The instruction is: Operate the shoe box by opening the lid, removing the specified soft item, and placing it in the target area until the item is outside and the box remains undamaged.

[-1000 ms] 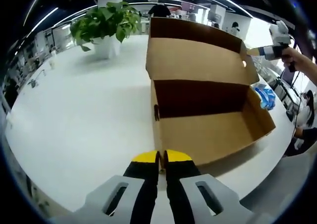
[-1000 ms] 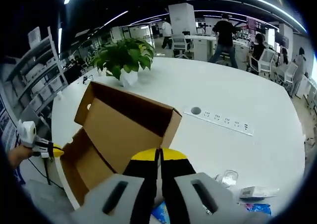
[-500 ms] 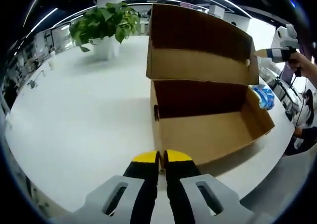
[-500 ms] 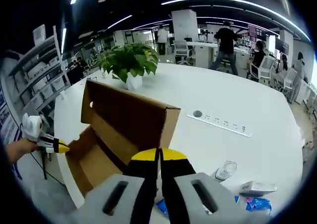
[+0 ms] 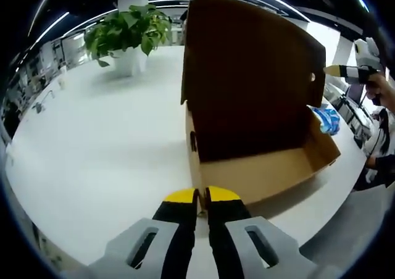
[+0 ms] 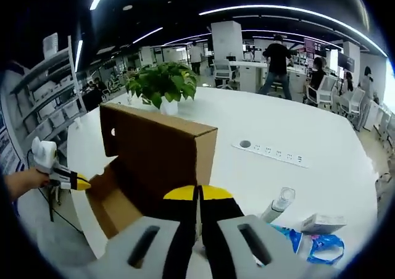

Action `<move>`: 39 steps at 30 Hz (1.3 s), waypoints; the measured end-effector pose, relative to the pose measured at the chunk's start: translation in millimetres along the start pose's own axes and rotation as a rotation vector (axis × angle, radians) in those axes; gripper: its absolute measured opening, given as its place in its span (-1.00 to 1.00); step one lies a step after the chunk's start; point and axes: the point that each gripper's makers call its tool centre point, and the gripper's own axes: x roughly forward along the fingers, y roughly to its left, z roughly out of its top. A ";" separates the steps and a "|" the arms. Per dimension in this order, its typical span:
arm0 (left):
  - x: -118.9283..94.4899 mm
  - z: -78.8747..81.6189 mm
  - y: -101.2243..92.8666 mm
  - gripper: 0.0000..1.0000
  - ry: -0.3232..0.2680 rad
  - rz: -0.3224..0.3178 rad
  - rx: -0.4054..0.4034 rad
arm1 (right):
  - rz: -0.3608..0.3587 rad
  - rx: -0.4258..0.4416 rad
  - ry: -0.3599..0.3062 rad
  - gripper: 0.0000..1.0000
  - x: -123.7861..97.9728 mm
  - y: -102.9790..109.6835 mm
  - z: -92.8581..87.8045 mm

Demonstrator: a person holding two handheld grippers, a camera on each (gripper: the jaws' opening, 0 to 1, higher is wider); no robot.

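The brown cardboard shoe box (image 5: 265, 168) sits on the white table (image 5: 99, 149). Its lid (image 5: 247, 69) stands upright and shows its dark inner face; the inside that I can see is bare. My left gripper (image 5: 199, 195) is shut with nothing in it, just in front of the box's near corner. The right gripper (image 5: 345, 73), held in a hand, has its yellow tip at the lid's right edge. In the right gripper view the box (image 6: 154, 162) lies ahead of my shut right gripper (image 6: 197, 194), and the left gripper (image 6: 65, 179) is at the left. A crumpled blue soft item (image 6: 308, 245) lies beside the box.
A potted plant (image 5: 129, 29) stands at the far side of the table. A power strip (image 6: 271, 154), a clear bottle (image 6: 276, 205) and a small white carton (image 6: 324, 222) lie to the right of the box. People stand at desks (image 6: 281, 50) behind.
The lid has swung up from leaning back to standing upright, now hiding the box's back wall. The right gripper has stayed by the lid's edge. The left gripper has not moved.
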 end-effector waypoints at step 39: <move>-43.1 97.9 13.7 -0.76 -0.222 0.025 0.167 | -0.037 -0.061 -0.063 -1.00 -31.3 28.3 -38.6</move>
